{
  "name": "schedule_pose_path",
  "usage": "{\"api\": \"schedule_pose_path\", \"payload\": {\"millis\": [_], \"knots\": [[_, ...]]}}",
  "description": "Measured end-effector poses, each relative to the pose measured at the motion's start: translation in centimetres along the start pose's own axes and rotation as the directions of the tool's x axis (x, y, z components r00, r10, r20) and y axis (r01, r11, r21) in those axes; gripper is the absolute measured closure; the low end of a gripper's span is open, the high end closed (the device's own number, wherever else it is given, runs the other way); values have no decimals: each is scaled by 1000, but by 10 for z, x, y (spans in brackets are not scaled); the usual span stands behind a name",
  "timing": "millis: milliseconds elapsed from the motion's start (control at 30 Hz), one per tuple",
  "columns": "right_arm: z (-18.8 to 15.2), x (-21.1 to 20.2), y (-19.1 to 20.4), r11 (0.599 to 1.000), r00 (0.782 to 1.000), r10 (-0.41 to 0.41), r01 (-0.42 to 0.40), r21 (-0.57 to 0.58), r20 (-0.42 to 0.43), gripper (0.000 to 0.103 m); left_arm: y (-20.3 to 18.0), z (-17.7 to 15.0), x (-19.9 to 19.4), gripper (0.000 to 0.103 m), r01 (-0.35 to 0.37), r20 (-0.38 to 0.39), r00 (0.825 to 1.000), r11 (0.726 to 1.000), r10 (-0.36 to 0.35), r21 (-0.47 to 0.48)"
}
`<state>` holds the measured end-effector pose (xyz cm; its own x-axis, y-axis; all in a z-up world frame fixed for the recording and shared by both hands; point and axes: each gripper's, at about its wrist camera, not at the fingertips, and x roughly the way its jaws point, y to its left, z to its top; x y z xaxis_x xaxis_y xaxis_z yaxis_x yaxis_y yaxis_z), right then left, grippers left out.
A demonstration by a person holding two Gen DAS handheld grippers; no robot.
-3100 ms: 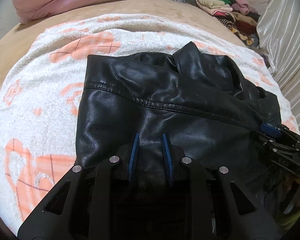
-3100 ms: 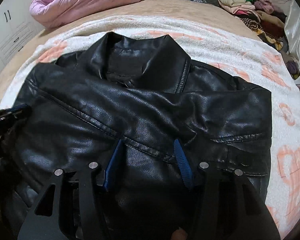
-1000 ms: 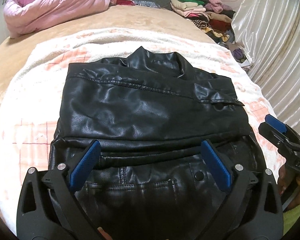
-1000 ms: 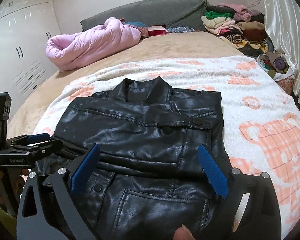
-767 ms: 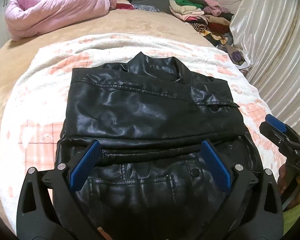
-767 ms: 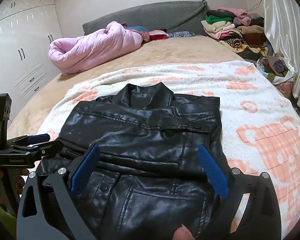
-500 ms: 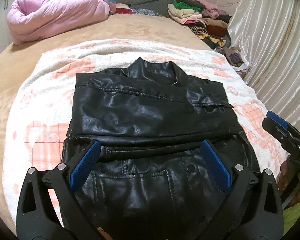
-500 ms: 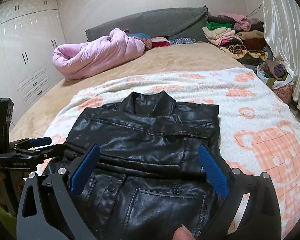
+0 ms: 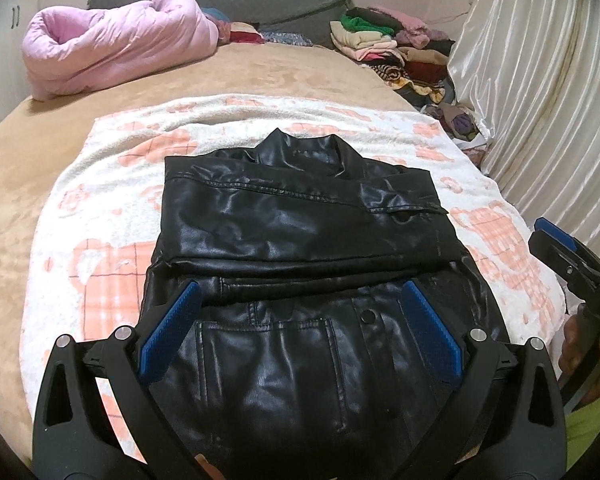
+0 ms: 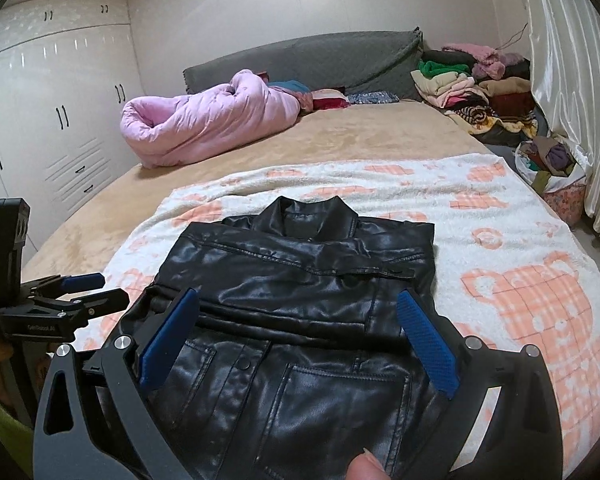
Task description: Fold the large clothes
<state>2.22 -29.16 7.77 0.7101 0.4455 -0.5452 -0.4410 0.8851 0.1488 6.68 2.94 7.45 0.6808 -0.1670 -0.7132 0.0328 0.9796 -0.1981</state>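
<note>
A black leather jacket point(image 9: 300, 224) point(image 10: 300, 280) lies on the white and orange blanket point(image 9: 100, 184) point(image 10: 520, 280), collar away from me, with a sleeve folded across its chest. My left gripper point(image 9: 298, 312) hangs open above the jacket's lower half, nothing between its blue pads. My right gripper point(image 10: 296, 320) also stands open over the lower front, empty. Each gripper shows at the edge of the other's view: the right gripper point(image 9: 556, 244) off the jacket's right side, the left gripper point(image 10: 84, 286) off its left side.
A rolled pink duvet point(image 10: 208, 120) lies at the bed's far left, by the grey headboard point(image 10: 300, 60). A pile of folded clothes point(image 10: 472, 84) sits at the far right beside the curtain point(image 9: 540, 80). White wardrobes point(image 10: 40, 120) line the left wall.
Both grippers were nearly shut on the jacket about three seconds ago; they have opened wide and pulled back and up, so more of the bed shows. The jacket stays folded flat.
</note>
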Motion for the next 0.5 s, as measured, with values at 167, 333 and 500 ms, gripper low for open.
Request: {"api": "schedule_pose_path", "payload": {"millis": [167,333,500], "knots": [[-2,-14,1,1000,1000,1,-1,-1,15,4,-1,-4,-13,10,-2,20,1000,1000,2,-1],[-6,-26,2,1000,1000,-1,1,-2,27,4,1,-10,-24,10,-6,32,999,1000,6,-5],[-12,-35,1,1000,1000,3,-3,-2,27,4,4,-18,-31,10,-14,39,999,1000,15,-8]]}}
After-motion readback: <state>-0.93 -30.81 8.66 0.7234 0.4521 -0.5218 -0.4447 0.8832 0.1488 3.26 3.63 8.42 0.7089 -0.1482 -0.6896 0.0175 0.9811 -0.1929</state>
